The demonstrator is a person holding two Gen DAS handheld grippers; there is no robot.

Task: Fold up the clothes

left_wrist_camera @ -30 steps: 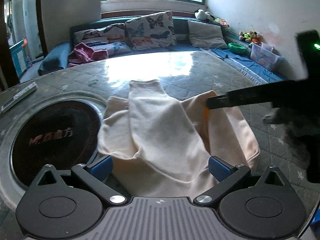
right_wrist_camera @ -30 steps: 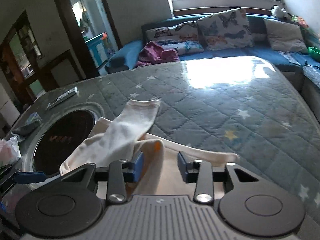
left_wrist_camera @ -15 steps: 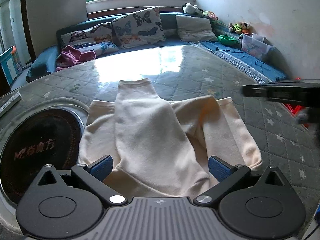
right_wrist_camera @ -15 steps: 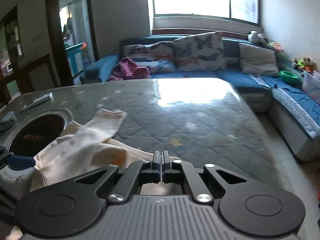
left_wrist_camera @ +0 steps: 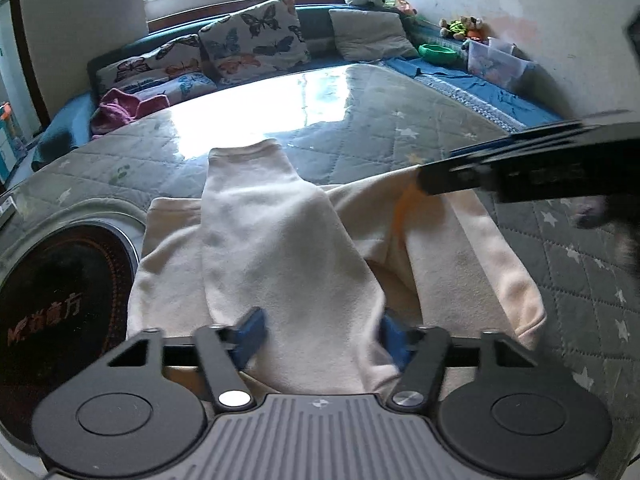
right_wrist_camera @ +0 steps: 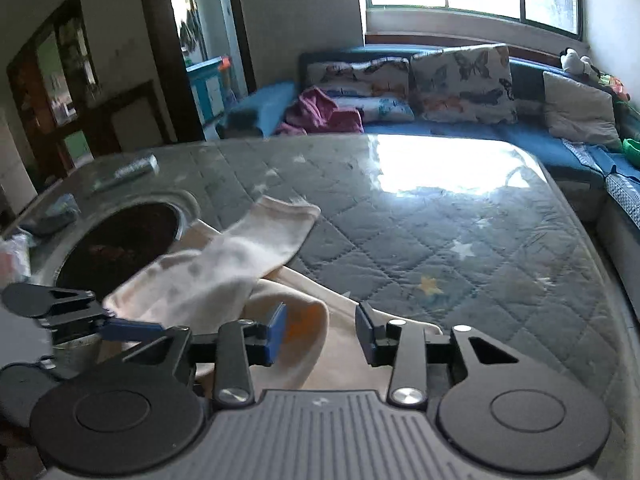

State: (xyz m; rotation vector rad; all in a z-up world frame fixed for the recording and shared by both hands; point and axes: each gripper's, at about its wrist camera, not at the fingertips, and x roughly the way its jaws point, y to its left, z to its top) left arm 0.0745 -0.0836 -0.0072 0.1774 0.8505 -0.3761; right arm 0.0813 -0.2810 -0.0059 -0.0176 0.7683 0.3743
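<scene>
A cream sweater [left_wrist_camera: 304, 248] lies on the quilted grey table cover [left_wrist_camera: 380, 144], one sleeve folded across its body toward the far side. My left gripper [left_wrist_camera: 320, 334] is open, its blue pads on either side of the sweater's near edge. My right gripper [right_wrist_camera: 320, 334] is open over the sweater's right part [right_wrist_camera: 304, 340], pads apart around a raised fold. It shows in the left wrist view [left_wrist_camera: 520, 178] as a dark bar reaching in from the right above the sweater's far right corner. The left gripper's finger [right_wrist_camera: 80, 316] shows at the left of the right wrist view.
A round dark insert [left_wrist_camera: 52, 300] is set in the table left of the sweater. A remote [right_wrist_camera: 128, 170] lies at the far left. A blue sofa with butterfly pillows [left_wrist_camera: 256, 40], a magenta cloth [left_wrist_camera: 120, 106] and a plastic box [left_wrist_camera: 496, 62] lie beyond the table.
My right gripper was shut and drawn back half a second ago; now it is open and low over the sweater's right part. My left gripper's pads have closed in somewhat around the near edge.
</scene>
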